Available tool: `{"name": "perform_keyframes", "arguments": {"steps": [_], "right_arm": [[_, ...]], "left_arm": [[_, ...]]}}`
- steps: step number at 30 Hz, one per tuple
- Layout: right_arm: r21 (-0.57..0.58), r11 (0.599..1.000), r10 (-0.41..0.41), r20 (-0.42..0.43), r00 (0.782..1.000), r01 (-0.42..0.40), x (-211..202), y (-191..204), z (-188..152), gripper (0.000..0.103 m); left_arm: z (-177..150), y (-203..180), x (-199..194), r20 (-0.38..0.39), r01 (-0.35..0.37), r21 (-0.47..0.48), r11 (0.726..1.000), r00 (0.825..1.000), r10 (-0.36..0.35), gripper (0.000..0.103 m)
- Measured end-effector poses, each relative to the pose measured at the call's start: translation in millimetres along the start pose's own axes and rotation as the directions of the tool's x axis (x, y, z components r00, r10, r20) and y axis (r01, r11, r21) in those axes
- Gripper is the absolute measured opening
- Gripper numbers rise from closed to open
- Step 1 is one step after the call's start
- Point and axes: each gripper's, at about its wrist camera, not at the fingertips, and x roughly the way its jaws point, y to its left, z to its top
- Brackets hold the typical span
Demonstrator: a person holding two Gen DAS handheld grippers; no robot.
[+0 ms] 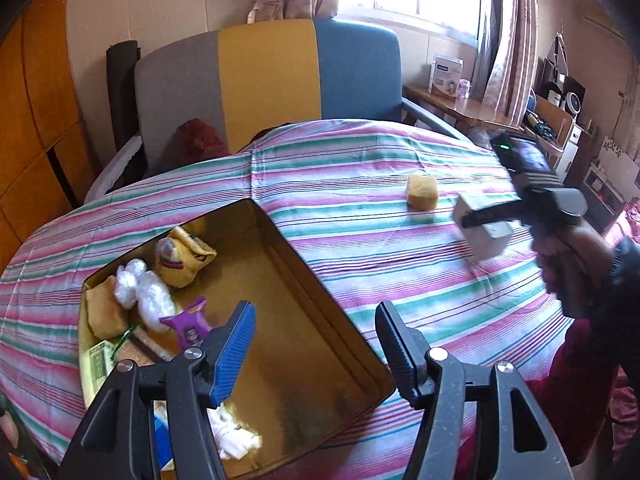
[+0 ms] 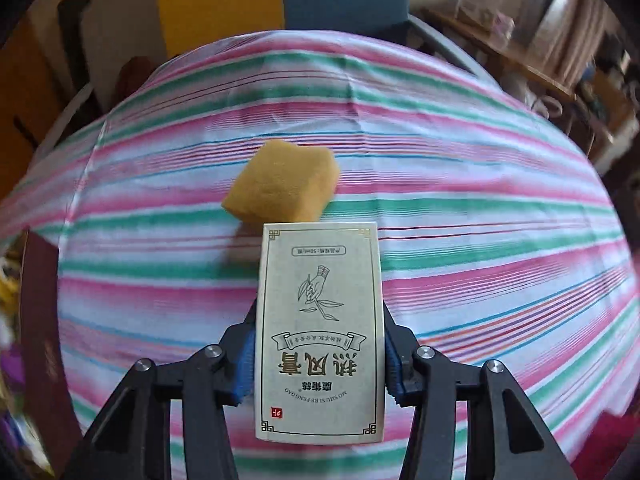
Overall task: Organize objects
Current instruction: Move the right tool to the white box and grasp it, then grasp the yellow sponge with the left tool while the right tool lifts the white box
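My left gripper (image 1: pixel 316 328) is open and empty, hovering over the near right part of a gold-lined box (image 1: pixel 344 344) on the striped cloth. The box holds several items at its left end: yellow pouches (image 1: pixel 188 260), a white plastic bundle (image 1: pixel 144 292) and a purple packet (image 1: pixel 192 324). My right gripper (image 2: pixel 318 344) is shut on a small white carton (image 2: pixel 320 332) with printed characters, held above the cloth. The carton also shows in the left wrist view (image 1: pixel 482 226). A yellow sponge (image 2: pixel 280 190) lies on the cloth just beyond the carton; it also shows in the left wrist view (image 1: pixel 421 191).
The striped cloth (image 1: pixel 360 160) covers a round table. A grey, yellow and blue chair (image 1: pixel 264 68) stands behind it. A wooden side table (image 1: pixel 452 106) with a white box is at the back right. The dark red outer wall of the box (image 2: pixel 44 344) is at the left.
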Motion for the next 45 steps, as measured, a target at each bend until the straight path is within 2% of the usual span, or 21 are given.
{"name": "perform_keyframes", "arguments": {"steps": [4, 8, 11, 15, 19, 20, 21, 23, 35, 36, 37, 38, 39, 42, 45], "right_arm": [[0.032, 0.998, -0.057, -0.031, 0.998, 0.058, -0.2, -45.9, -13.0, 0.051], [0.119, 0.992, -0.034, -0.069, 0.997, 0.043, 9.9, -73.9, -14.3, 0.051], [0.136, 0.990, -0.018, -0.072, 0.997, 0.028, 14.2, -74.9, -12.1, 0.051], [0.132, 0.991, -0.015, -0.070, 0.997, 0.024, 13.3, -75.5, -10.4, 0.051], [0.140, 0.990, -0.006, -0.073, 0.997, 0.016, 11.7, -75.9, -11.9, 0.051], [0.139, 0.990, -0.004, -0.073, 0.997, 0.014, 10.1, -74.8, -13.7, 0.052], [0.141, 0.990, 0.004, -0.072, 0.997, 0.007, 9.1, -75.2, -14.2, 0.052], [0.145, 0.989, 0.026, -0.072, 0.997, -0.016, 8.9, -74.6, -14.5, 0.052], [0.139, 0.990, 0.039, -0.086, 0.996, -0.026, 12.2, -73.2, -14.7, 0.052], [0.135, 0.991, 0.036, -0.093, 0.995, -0.023, 13.5, -71.7, -15.0, 0.052], [0.130, 0.991, 0.032, -0.095, 0.995, -0.019, 13.8, -71.2, -15.4, 0.052], [0.126, 0.992, 0.030, -0.095, 0.995, -0.017, 14.3, -70.8, -15.4, 0.052], [0.124, 0.992, 0.028, -0.096, 0.995, -0.016, 14.8, -70.6, -15.3, 0.052], [0.115, 0.993, 0.020, -0.091, 0.996, -0.010, 14.2, -70.3, -15.0, 0.051], [0.098, 0.995, 0.010, -0.088, 0.996, -0.002, 14.8, -67.8, -14.1, 0.051]], "left_arm": [[17.7, -17.1, 11.5, -0.014, 0.047, 0.015, 0.999, 0.999, -0.047, 0.063], [39.5, -37.0, 30.5, -0.042, 0.092, 0.039, 0.995, 0.995, -0.090, 0.063], [57.2, -52.1, 51.4, -0.057, 0.111, 0.046, 0.993, 0.992, -0.109, 0.063], [78.2, -72.2, 93.8, -0.119, 0.153, 0.053, 0.987, 0.982, -0.146, 0.066], [95.0, -90.0, 134.9, -0.170, 0.200, 0.051, 0.978, 0.967, -0.189, 0.077], [98.6, -93.7, 142.7, -0.176, 0.200, 0.058, 0.978, 0.966, -0.187, 0.082], [103.1, -99.6, 153.0, -0.184, 0.192, 0.073, 0.979, 0.967, -0.176, 0.083], [111.7, -108.6, 171.9, -0.193, 0.198, 0.081, 0.977, 0.965, -0.180, 0.083], [149.9, -141.2, 260.7, -0.229, 0.178, 0.106, 0.978, 0.962, -0.150, 0.084], [151.0, -142.9, 270.1, -0.235, 0.165, 0.100, 0.981, 0.962, -0.138, 0.081], [150.8, -143.0, 278.2, -0.251, 0.155, 0.093, 0.984, 0.959, -0.128, 0.073], [148.8, -141.4, 286.9, -0.287, 0.161, 0.073, 0.984, 0.949, -0.134, 0.054], [146.4, -137.8, 289.1, -0.304, 0.176, 0.042, 0.984, 0.940, -0.155, 0.053], [138.5, -130.2, 264.6, -0.272, 0.207, 0.023, 0.978, 0.943, -0.193, 0.052], [123.0, -118.4, 223.9, -0.221, 0.166, 0.025, 0.986, 0.963, -0.157, 0.052]]}}
